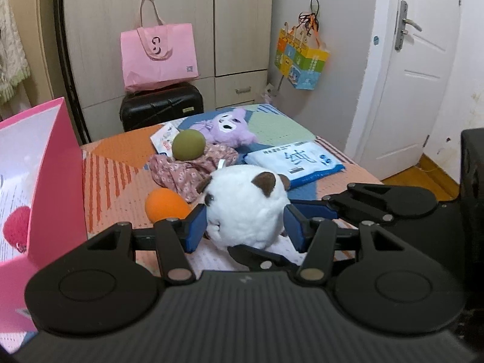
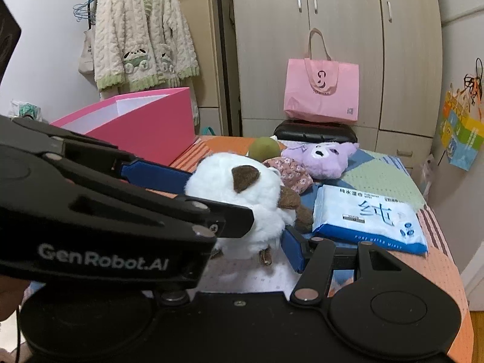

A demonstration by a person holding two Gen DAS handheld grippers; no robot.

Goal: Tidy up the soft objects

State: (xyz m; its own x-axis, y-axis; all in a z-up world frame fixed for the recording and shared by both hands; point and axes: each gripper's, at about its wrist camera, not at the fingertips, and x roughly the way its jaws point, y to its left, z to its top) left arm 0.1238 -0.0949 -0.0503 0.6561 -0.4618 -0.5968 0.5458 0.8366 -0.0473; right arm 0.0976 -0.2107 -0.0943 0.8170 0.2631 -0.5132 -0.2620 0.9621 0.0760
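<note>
right gripper [image 2: 242, 236]'s left finger behind left gripper [image 2: 187, 181]

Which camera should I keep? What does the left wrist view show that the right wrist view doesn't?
Only left wrist: the orange ball, the white door and a red pompom in the pink box. Only right wrist: blue hangers and a hanging cream tote. Both: white plush, purple plush, green ball, wipes pack, pink bag.

"GenRobot.AI" stands on the left gripper [image 2: 193, 195]; "PURE WATER WIPES" on the wipes pack [image 2: 367, 220]
</note>
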